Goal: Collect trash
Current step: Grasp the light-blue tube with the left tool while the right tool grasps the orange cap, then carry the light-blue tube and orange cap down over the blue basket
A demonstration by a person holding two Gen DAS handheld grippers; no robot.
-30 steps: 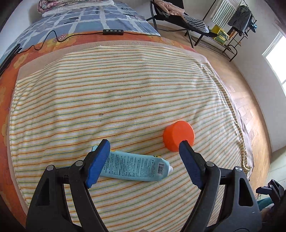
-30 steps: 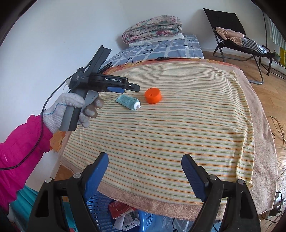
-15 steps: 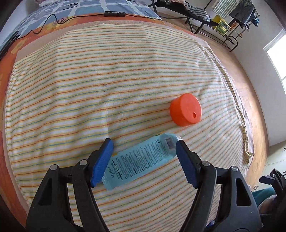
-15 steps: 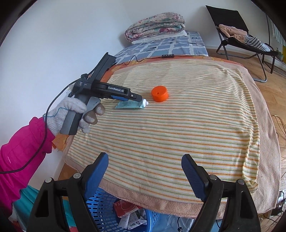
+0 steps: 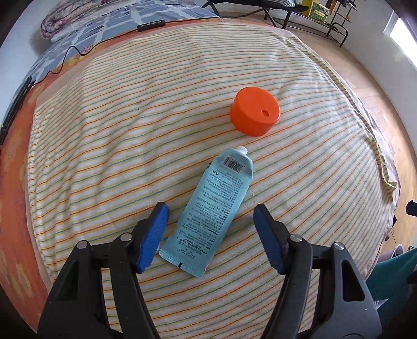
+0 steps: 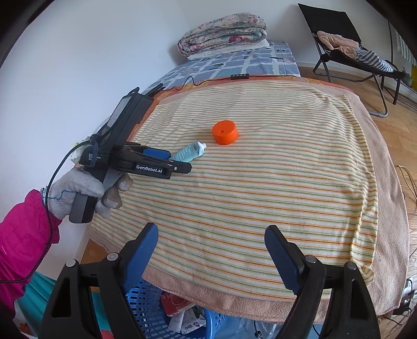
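A light blue squeezed tube (image 5: pixel 212 211) lies on the striped towel, its nozzle pointing at an orange round cap (image 5: pixel 255 111) just beyond. My left gripper (image 5: pixel 211 216) is open, its blue fingers on either side of the tube's flat end, not touching it. In the right wrist view the tube (image 6: pixel 189 152) and the cap (image 6: pixel 225 132) lie at the table's left, with the left gripper (image 6: pixel 179 163) over the tube's end. My right gripper (image 6: pixel 211 240) is open and empty, above the towel's near edge.
A blue basket (image 6: pixel 153 310) with wrappers stands on the floor below the near edge. A black cable with a control box (image 5: pixel 151 24) lies at the far edge. A folding chair (image 6: pixel 351 52) stands at the back right. Folded blankets (image 6: pixel 224 28) lie beyond.
My left gripper has swung round and lined up with the tube, which lay crosswise before and now points away between the fingers. The right gripper has held about still.
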